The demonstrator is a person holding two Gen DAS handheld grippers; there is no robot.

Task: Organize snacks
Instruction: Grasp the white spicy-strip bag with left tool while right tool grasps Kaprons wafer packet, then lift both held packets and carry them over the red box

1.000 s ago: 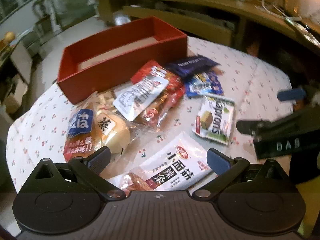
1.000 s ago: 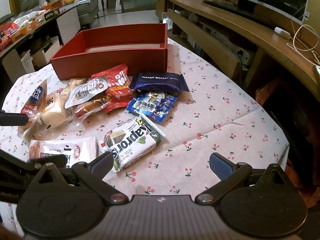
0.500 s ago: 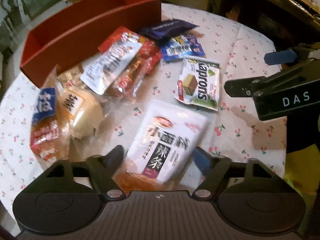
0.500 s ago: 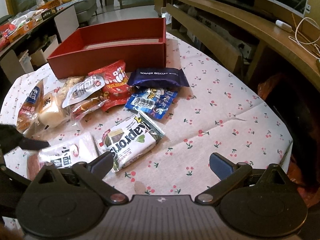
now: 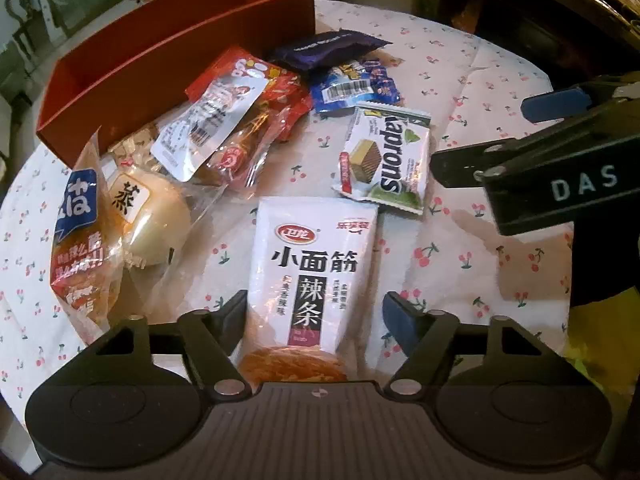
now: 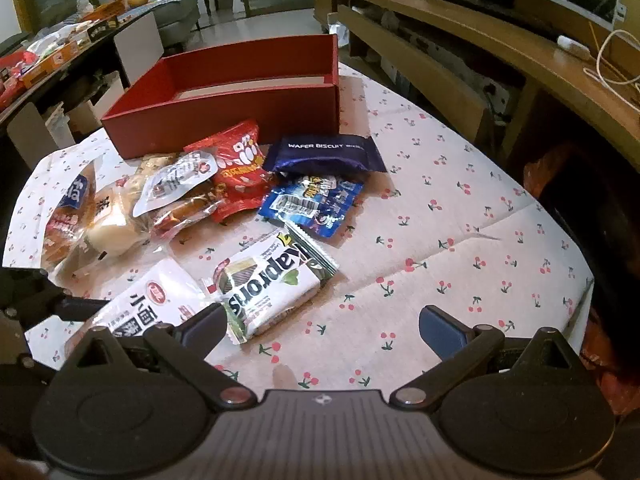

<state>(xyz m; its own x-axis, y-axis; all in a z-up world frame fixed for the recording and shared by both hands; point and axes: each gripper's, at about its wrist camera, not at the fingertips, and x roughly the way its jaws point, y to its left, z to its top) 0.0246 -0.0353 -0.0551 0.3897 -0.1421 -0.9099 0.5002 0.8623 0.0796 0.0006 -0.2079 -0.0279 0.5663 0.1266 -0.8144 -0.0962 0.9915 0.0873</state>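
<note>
A white spicy-strip packet (image 5: 316, 276) lies on the cherry-print tablecloth between the fingers of my left gripper (image 5: 316, 312), which is open around its near end; it also shows in the right wrist view (image 6: 148, 304). A green-white Kaprons wafer pack (image 5: 384, 160) lies just beyond it. Behind are a blue snack pack (image 5: 352, 84), a dark wafer biscuit pack (image 5: 328, 46), red packets (image 5: 256, 92) and bagged bread (image 5: 116, 220). An open red box (image 5: 168, 52) stands at the back. My right gripper (image 6: 320, 324) is open and empty above the cloth, right of the Kaprons pack (image 6: 272, 284).
The right gripper's body (image 5: 560, 176) reaches in at the right of the left wrist view. A wooden bench and shelf (image 6: 460, 56) run along the right. A side table with boxes (image 6: 60, 56) stands at the back left. The tablecloth's edge (image 6: 576, 280) drops off at the right.
My left gripper has dropped and moved forward over the white packet, so its fingers now straddle it. The right gripper has barely moved.
</note>
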